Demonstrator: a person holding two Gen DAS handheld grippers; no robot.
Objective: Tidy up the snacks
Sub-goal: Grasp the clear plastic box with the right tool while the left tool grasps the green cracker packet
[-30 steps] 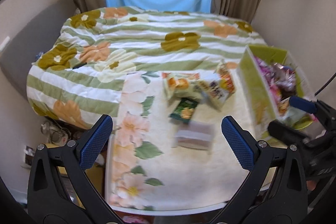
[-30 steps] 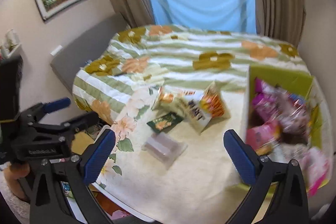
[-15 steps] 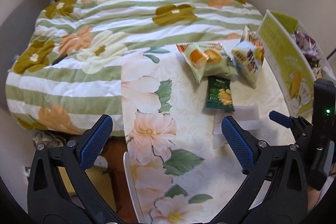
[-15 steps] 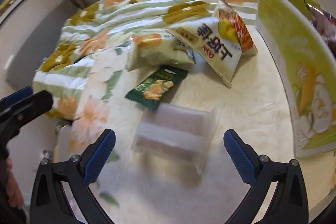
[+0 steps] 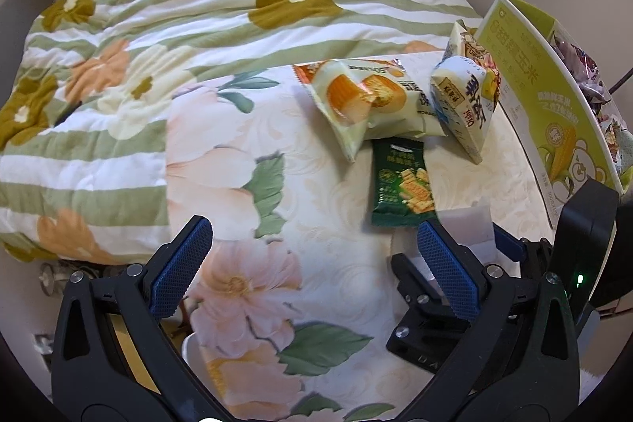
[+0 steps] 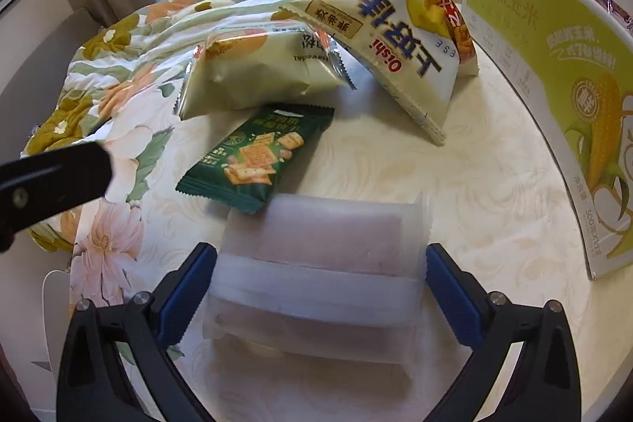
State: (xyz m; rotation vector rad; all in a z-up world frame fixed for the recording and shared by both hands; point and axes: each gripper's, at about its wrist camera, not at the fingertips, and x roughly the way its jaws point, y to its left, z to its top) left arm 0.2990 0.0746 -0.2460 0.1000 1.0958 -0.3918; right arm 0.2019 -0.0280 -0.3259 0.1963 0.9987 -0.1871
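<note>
My right gripper hangs low over the worktop, jaws apart and just starting to close in, with the translucent white pack lying between them. The pads flank its two short ends, very near but, as far as I can tell, not yet pressing. My left gripper stands beside it with jaws wide apart and nothing between them, above the floral cloth.

The pack lies flat, nearest me, just short of the green cracker packet, whose corner overlaps its far edge. Beyond that sit the pale bun bag and the puffy corn-snack bag; the yellow-green box stands at the right.

I judge this pack light and soft: a thin, slick film over what look like soft slabs. It will likely buckle if I squeeze the ends hard, and the film may slide on my pads. So I'd grip across the firmer middle band, gently, keeping clear of the cracker packet.
</note>
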